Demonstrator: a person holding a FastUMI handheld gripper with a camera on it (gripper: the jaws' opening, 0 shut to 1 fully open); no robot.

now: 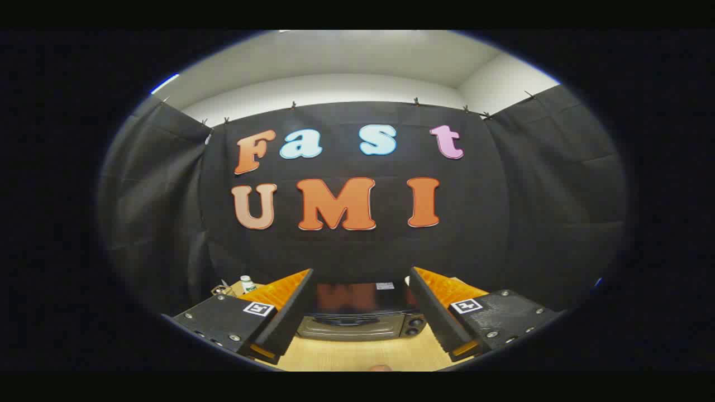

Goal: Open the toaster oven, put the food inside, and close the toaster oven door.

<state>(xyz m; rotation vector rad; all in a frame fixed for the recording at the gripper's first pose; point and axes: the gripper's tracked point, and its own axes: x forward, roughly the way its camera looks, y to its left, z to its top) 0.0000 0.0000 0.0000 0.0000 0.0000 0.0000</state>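
The toaster oven [362,318] stands on the wooden table beyond my fingers, seen from above and in front; its dark glossy top and the upper edge of its front with two knobs [414,325] on the right show in the gap between the fingers. Its door looks closed, though most of the front is hidden. My gripper [360,279] is held high and well back from the oven, open wide, with nothing between its fingers. A small brownish thing [380,368], perhaps the food, peeks up from the table just below the gap between the fingers.
The light wooden table [357,354] stretches from the fingers to the oven. Behind the left finger stand a small white bottle with a green cap [247,283] and some small clutter [222,289]. Black cloth walls close the booth behind and on both sides.
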